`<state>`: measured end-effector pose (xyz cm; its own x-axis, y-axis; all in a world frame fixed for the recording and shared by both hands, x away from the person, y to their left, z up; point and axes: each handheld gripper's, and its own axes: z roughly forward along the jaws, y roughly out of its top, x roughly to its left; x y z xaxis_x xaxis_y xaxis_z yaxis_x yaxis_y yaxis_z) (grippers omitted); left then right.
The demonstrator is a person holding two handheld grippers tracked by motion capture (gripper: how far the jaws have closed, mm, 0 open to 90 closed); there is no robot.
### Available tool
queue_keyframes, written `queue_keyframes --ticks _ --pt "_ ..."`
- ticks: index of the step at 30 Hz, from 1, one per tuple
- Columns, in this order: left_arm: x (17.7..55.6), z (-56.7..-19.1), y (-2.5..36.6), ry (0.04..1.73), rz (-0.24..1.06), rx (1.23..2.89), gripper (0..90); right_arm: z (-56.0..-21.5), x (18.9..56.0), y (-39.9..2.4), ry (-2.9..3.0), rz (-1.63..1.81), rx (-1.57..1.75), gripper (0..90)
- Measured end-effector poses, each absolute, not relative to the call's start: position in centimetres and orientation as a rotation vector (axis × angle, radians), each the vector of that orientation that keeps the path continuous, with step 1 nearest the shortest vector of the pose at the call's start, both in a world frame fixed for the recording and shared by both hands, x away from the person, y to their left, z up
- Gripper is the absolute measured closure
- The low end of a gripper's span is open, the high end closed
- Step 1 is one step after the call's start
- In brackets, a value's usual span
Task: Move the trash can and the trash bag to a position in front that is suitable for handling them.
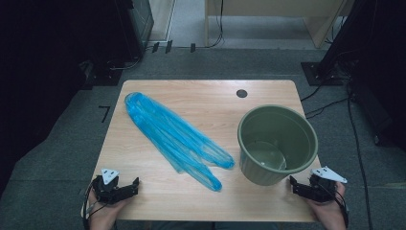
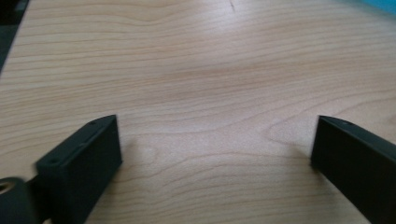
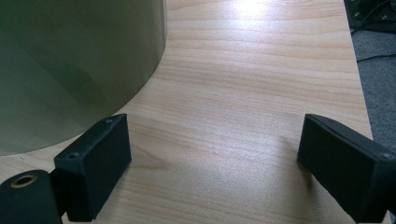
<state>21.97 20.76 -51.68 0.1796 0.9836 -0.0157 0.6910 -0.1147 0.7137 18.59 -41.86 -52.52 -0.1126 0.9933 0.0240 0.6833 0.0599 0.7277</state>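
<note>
A crumpled blue plastic bag (image 1: 174,136) lies stretched diagonally across the wooden table (image 1: 201,98), from the far left toward the front middle; a corner of it (image 2: 380,4) shows in the left gripper view. An empty olive-green bucket (image 1: 277,143) stands upright on the right side, and its wall (image 3: 70,60) rises just left of my right gripper. My left gripper (image 1: 125,184) rests open at the front left corner, its jaws wide apart over bare wood (image 2: 215,135). At the front right corner my right gripper (image 1: 298,186) is open beside the bucket's base, with nothing between its jaws (image 3: 215,144).
A dark round hole (image 1: 242,93) is set in the table near its far edge. Grey carpet surrounds the table, with cables (image 1: 330,103) and black stand bases (image 1: 318,72) at the back right. The table's right edge (image 3: 359,84) runs close to my right gripper.
</note>
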Motion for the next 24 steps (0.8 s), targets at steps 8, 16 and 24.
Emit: queue_keyframes --ticks 8,16,24 --pt "22.7 -50.3 17.6 1.388 0.594 1.838 6.8 -52.5 18.7 -41.8 1.852 0.824 1.670 9.4" --pt "25.0 -49.7 13.5 1.348 0.578 1.867 6.8 -52.5 18.7 -41.9 1.854 0.824 1.666 9.4" --pt "27.4 -47.9 7.3 1.244 0.515 1.853 6.9 -52.5 18.8 -41.9 1.856 0.826 1.663 9.6"
